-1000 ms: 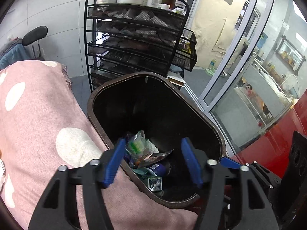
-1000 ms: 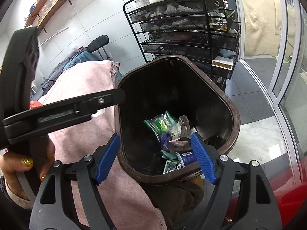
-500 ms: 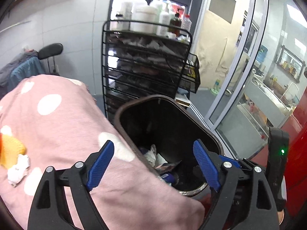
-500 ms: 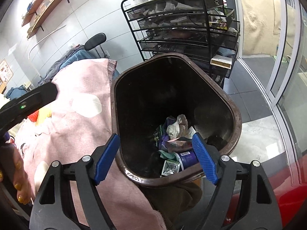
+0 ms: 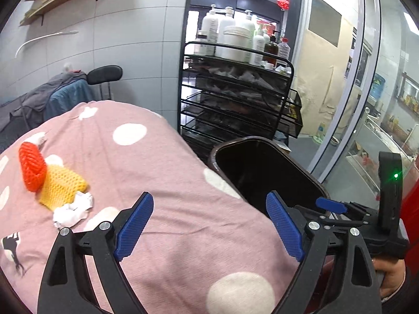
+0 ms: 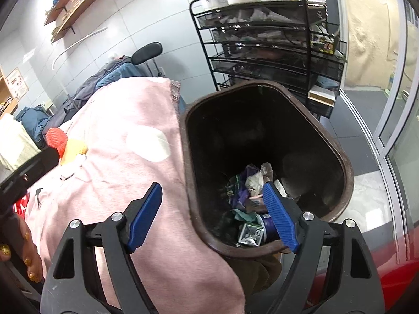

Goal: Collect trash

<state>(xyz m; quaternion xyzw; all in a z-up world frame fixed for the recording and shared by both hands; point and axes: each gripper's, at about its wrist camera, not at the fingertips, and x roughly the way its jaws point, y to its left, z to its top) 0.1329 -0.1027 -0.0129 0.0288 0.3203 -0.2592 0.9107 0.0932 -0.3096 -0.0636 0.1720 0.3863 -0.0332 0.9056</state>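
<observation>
Pink spotted blanket (image 5: 162, 172) covered the surface, filling most of both views. Brown trash bin (image 6: 343, 162) stood against the blanket's right edge, wrappers and a small can (image 6: 267, 226) piled at its bottom. Black wire rack (image 5: 235, 99) stood behind the bin. Left hand-held gripper (image 5: 209, 225) was angled down over the blanket, blue pads spread wide, nothing between them. Right hand-held gripper (image 6: 213, 214) was tilted steeply down at the bin's near rim, also wide open and empty. Red mesh (image 5: 31, 170), yellow mesh (image 5: 62, 188) and crumpled white tissue (image 5: 72, 210) lay together on the blanket, left of the left gripper.
</observation>
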